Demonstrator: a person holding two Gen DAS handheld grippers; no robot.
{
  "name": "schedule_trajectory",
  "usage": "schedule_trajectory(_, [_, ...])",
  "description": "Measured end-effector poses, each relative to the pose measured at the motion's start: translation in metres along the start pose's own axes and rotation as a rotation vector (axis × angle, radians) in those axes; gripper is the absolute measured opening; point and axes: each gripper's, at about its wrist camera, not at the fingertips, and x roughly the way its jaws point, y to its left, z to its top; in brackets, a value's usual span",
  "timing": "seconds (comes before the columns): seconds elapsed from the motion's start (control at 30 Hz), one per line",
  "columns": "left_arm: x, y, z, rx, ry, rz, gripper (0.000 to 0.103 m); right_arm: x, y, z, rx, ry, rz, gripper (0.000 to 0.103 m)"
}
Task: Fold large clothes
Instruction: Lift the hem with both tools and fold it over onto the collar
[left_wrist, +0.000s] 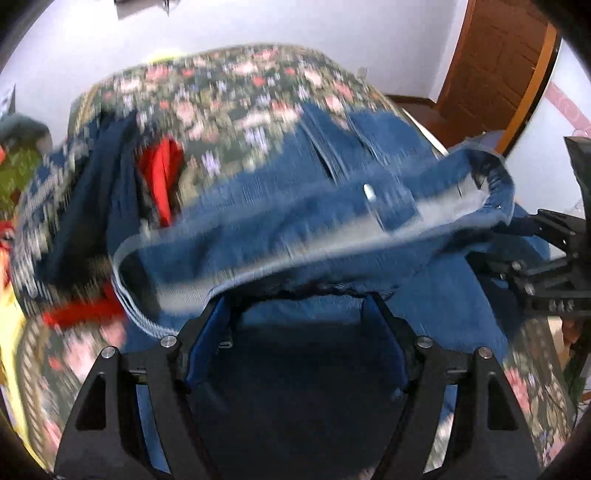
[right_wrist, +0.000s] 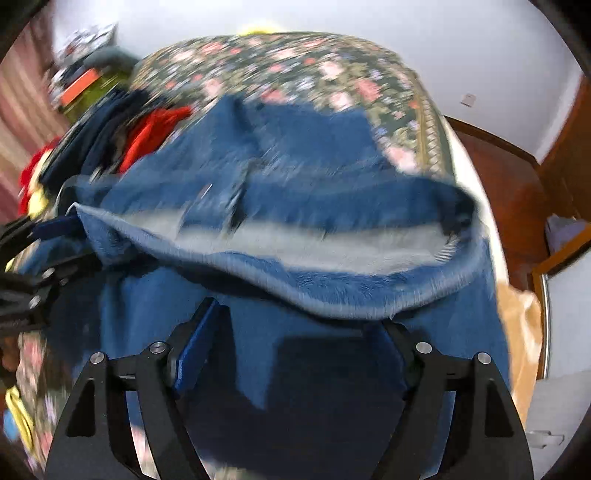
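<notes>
Denim at left jaws: blue jeans (left_wrist: 295, 229) draped over the tips of left gripper (left_wrist: 299, 310); fingers spread wide, blue pads (left_wrist: 201, 350) showing, cloth hanging between and below them; real pinch not confirmable, blurred.
Denim at right jaws: same jeans (right_wrist: 280, 236) lying across the tips of right gripper (right_wrist: 299, 317); fingers apart, left blue pad (right_wrist: 195, 343) bare, right tip under the folded edge; grip on cloth unclear.
Fold line: pale inner side of the fabric turned up as a band just ahead of both sets of jaws.
Waist details: metal button (left_wrist: 369, 192) and belt loops ahead of the left jaws, smeared by motion.
Other gripper: right gripper seen at far right of the left wrist view, beside the jeans edge; left gripper at far left of the right wrist view, touching cloth.
Under the jeans: floral bedspread (left_wrist: 229, 88) beyond and beside the jaws.
Left of jaws: pile of clothes (left_wrist: 92, 192), dark navy and red pieces, on the bedspread.
Farther out: white wall (right_wrist: 406, 26) ahead; brown wooden door (left_wrist: 495, 62) off to the right.
</notes>
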Motion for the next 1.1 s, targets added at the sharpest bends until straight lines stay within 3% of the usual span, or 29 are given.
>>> schedule_trajectory(0.13, [0.0, 0.02, 0.039, 0.0, -0.065, 0.177, 0.075, -0.008, -0.008, 0.035, 0.08, -0.093, -0.063, 0.075])
schedule_trajectory(0.2, [-0.002, 0.035, 0.052, -0.039, -0.072, 0.214, 0.075, -0.018, -0.006, 0.044, 0.094, -0.148, -0.078, 0.075])
schedule_trajectory(0.33, [-0.022, 0.061, 0.053, -0.12, -0.103, 0.163, 0.075, -0.042, 0.002, 0.049, 0.087, -0.247, -0.083, 0.075])
schedule_trajectory(0.43, [-0.037, 0.062, 0.041, -0.124, -0.117, 0.138, 0.075, -0.05, 0.011, 0.042, 0.063, -0.246, -0.045, 0.075])
schedule_trajectory(0.63, [-0.044, 0.047, 0.01, -0.106, -0.069, 0.058, 0.075, -0.038, 0.033, 0.016, -0.002, -0.15, 0.01, 0.075])
schedule_trajectory(0.83, [-0.029, 0.026, -0.026, -0.117, 0.014, -0.04, 0.077, -0.011, 0.049, -0.018, -0.115, -0.032, -0.045, 0.075])
schedule_trajectory(0.9, [-0.019, 0.021, -0.038, -0.125, 0.045, -0.042, 0.077, -0.011, 0.046, -0.029, -0.13, -0.041, -0.047, 0.077])
schedule_trajectory(0.97, [-0.006, 0.018, -0.051, -0.136, 0.083, -0.034, 0.078, -0.015, 0.04, -0.035, -0.112, -0.056, -0.061, 0.09])
schedule_trajectory(1.1, [-0.008, 0.007, -0.063, -0.12, 0.028, 0.032, 0.082, -0.02, 0.025, -0.045, -0.055, -0.038, -0.038, 0.092])
